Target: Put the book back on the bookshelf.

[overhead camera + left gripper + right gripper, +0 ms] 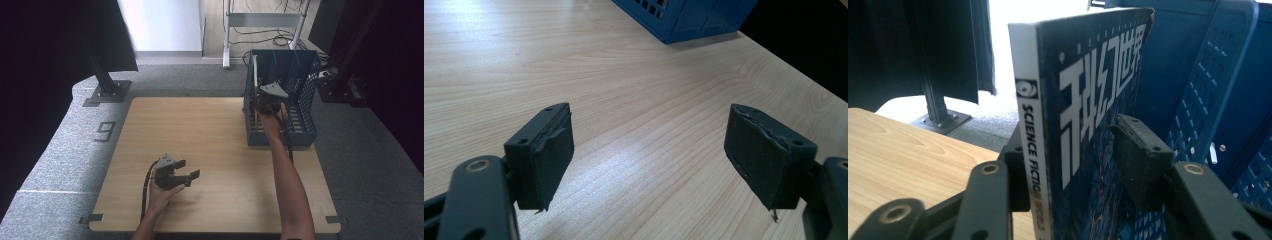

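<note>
Both forearms reach up from the near edge in the high view: the left gripper (186,176) rests low over the worktop (215,150), jaws spread, while the right gripper (264,102) reaches into the blue basket (306,95), its jaws hidden there. Left gripper view: wide-open jaws with bare wood between them. Right gripper view: a book (1083,125) stands upright between the parted jaws; the right pad stands clear of the cover, and contact on the left is hard to make out

2 black grippers, left (192,178) and right (260,102), with grey plates, trailing black cables.
</note>
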